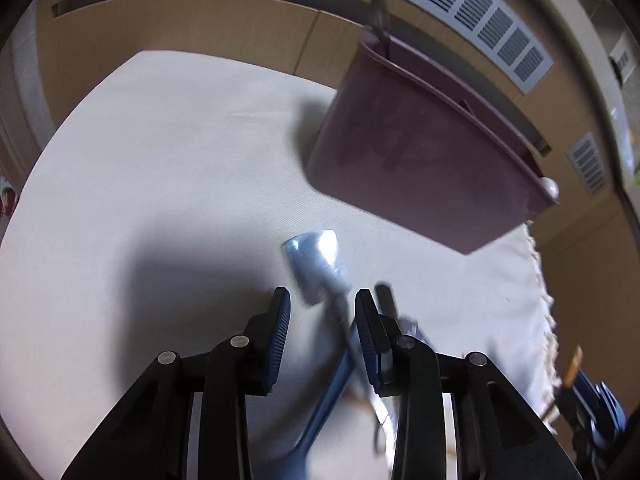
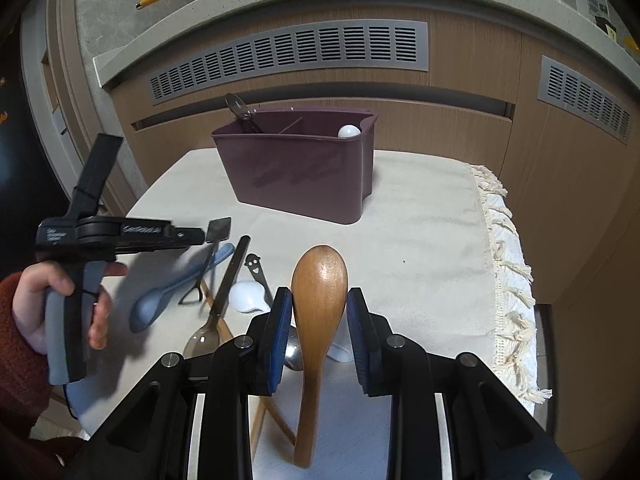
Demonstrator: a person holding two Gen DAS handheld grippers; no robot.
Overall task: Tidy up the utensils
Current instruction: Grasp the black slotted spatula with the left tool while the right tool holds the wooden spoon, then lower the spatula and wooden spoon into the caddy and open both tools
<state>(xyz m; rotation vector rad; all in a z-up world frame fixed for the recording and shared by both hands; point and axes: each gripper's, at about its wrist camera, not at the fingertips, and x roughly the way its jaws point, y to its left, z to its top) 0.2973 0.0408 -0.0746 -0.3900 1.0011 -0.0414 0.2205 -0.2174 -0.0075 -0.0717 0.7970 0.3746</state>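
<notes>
Wood-panelled cabinets with grey vents back a desk [image 2: 420, 208] under a cream cloth, and at its far side stands the purple caddy [image 2: 296, 172], divided inside so each kind of utensil gets its own slot. Two items are already in there: a dark spoon [image 2: 240, 110] leaning at the left end, a white handle tip [image 2: 349, 131] poking up at the right.

Right claw [image 2: 318, 332] now: jaws apart around the wooden spoon [image 2: 320, 280], bowl pointing ahead; whether the pads touch it, I cannot tell. Left claw [image 1: 322, 320] hangs with jaws spread over a pale blue spoon [image 1: 316, 264], not gripping, lined up for the next pick by the look of it.

Loose on the cloth beside it: one blue spoon [image 2: 160, 300], one black spatula [image 2: 218, 232], one dark smiley-faced piece [image 2: 254, 266], one white spoon [image 2: 248, 296], one clear brownish spoon [image 2: 204, 338]. Plenty left to sort, I reckon.
</notes>
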